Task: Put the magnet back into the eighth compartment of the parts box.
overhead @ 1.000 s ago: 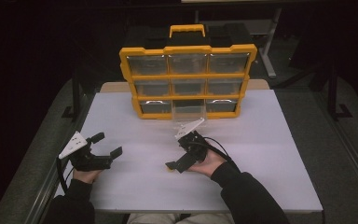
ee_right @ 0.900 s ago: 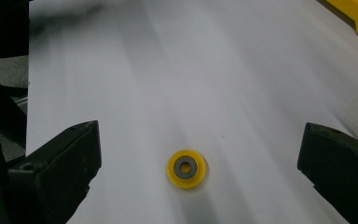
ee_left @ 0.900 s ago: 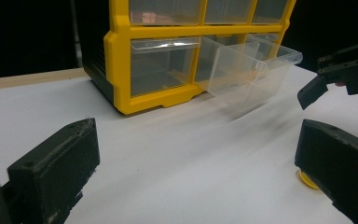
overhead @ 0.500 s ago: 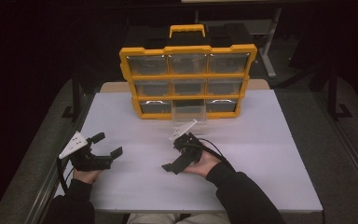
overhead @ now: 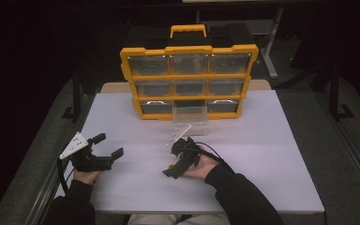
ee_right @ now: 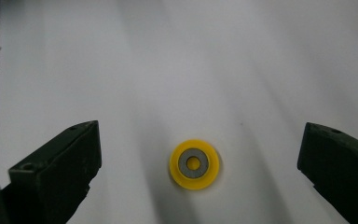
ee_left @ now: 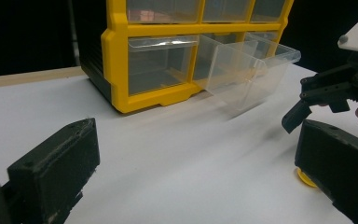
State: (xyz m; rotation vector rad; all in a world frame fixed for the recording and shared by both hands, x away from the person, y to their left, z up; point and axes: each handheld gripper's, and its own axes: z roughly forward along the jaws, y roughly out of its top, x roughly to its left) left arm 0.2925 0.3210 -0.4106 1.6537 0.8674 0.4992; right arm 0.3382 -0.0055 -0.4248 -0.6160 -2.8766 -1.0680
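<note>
right gripper [overhead: 174, 165] is sitting lower centre of the high view, tipped down toward the white table [overhead: 262, 154]; against the two earlier high views the hand has been creeping down-frame and the tool has been rolling nose-down. jaws spread wide, gripping nothing. in the right gripper view a small yellow disc [ee_right: 194, 164] with a grey ring in its middle is lying flat on the table, lower centre, between the two jaws and touching neither. left gripper [overhead: 104, 146] is resting at lower left, jaws released, unchanged. yellow organizer case [overhead: 190, 49] is standing at upper centre, its bottom-middle clear drawer [overhead: 191, 114] pulled out. judgement: the approach is lining up for a pinch on the disc, drawer likely its destination.
</note>
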